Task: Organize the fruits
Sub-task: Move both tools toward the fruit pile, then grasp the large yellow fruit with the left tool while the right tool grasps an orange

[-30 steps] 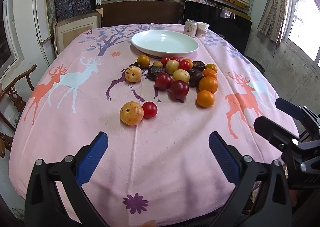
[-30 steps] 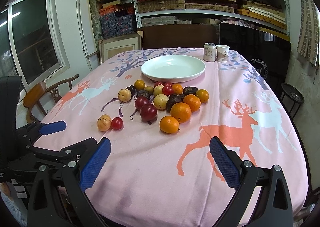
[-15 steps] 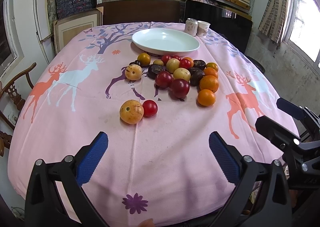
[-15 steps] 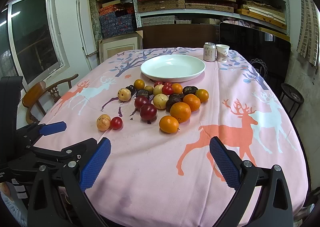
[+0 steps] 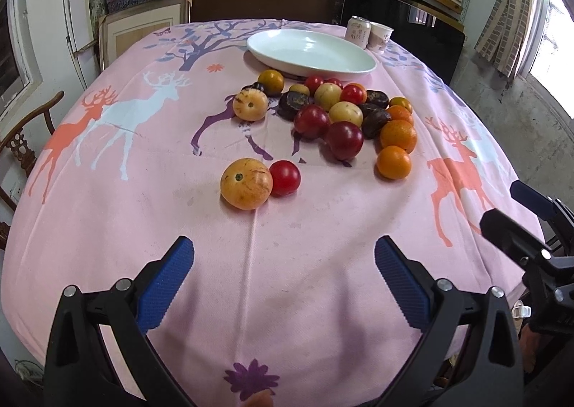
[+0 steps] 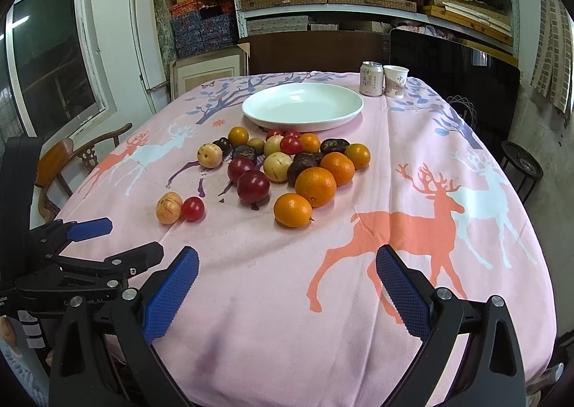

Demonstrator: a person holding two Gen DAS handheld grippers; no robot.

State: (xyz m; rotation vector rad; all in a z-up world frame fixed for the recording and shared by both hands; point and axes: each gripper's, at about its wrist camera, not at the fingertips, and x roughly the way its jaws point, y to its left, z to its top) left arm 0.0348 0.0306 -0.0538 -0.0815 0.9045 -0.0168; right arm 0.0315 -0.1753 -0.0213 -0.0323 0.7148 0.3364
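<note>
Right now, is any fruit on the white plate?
No, the round white ceramic plate is bare; all fruit lies on the pink tablecloth.

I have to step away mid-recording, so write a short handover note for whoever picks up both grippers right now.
Left gripper: open, empty, above the near tablecloth.
Right gripper: open, empty, also short of the fruit.
White plate: empty, at the far side, beside a can and paper cup.
Fruit pile: loose on the pink tablecloth, in front of the plate. A yellow fruit and red tomato lie touching, nearer the left gripper; the nearest orange lies nearer the right.
Done: nothing sorted.
Left: all of it.
</note>
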